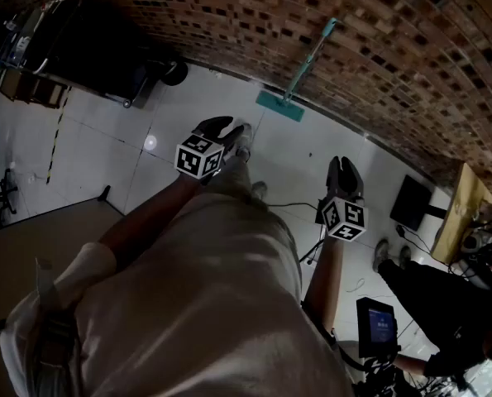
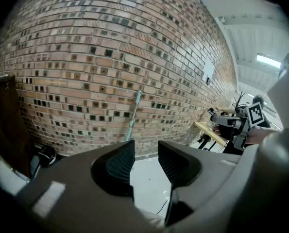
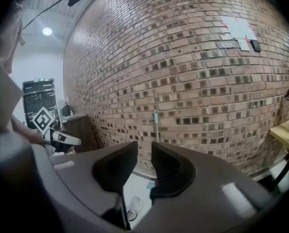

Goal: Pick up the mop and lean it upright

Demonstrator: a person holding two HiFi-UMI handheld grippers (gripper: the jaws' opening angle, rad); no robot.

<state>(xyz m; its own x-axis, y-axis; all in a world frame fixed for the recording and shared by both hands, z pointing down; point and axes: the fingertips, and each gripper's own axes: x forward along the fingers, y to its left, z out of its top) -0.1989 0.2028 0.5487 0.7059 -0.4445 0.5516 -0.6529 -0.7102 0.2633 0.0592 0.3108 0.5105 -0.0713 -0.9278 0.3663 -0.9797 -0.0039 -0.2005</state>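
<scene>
Beige top (image 1: 204, 304) filling lower left, dark grey left claw (image 1: 226, 127) and right claw (image 1: 344, 165), each carrying a black-and-white marker cube (image 1: 198, 157)

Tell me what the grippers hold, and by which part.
Nothing. Left gripper and right gripper are open and empty; the mop leans on the brick wall.

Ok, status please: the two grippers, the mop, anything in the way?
Left gripper open, empty. Right gripper open, empty. Mop leaning upright against the brick wall, away from both grippers. Nothing seen in the way on the floor.
</scene>
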